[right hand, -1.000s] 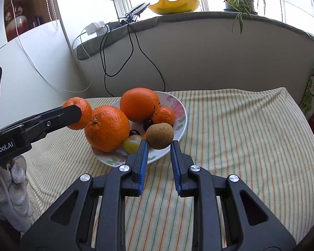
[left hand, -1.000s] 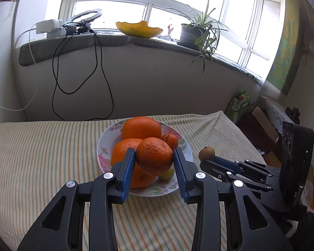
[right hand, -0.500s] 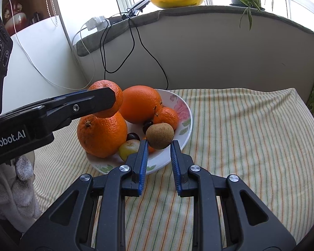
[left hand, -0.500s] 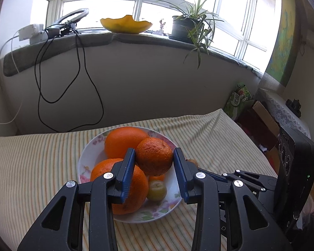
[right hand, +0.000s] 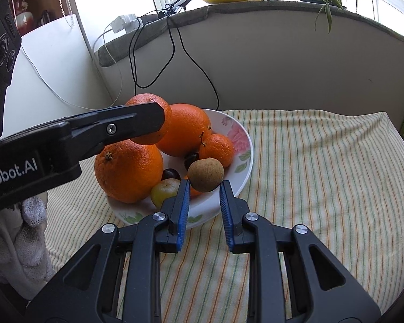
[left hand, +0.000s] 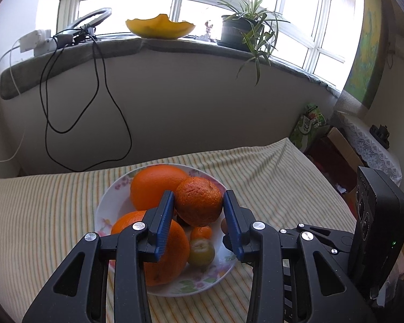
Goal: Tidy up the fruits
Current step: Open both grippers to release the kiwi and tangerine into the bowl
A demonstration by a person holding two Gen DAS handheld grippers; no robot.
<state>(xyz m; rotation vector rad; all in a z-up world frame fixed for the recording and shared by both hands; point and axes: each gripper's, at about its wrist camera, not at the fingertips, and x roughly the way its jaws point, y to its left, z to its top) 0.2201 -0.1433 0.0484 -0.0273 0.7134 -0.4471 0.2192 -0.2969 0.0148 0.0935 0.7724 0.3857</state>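
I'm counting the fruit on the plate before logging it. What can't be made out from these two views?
- Left wrist view: the held orange and left gripper hide the plate's middle; dark fruits unseen.
- Right wrist view: the brown fruit in the right gripper covers a small orange piece behind it.
- Right wrist view: two dark fruits are too hidden to identify.
- Both views: the plate's base under the big oranges is hidden.

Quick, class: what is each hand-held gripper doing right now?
Left hand-held gripper: shut on the dark orange, above the plate.
Right hand-held gripper: shut on the small brown fruit.
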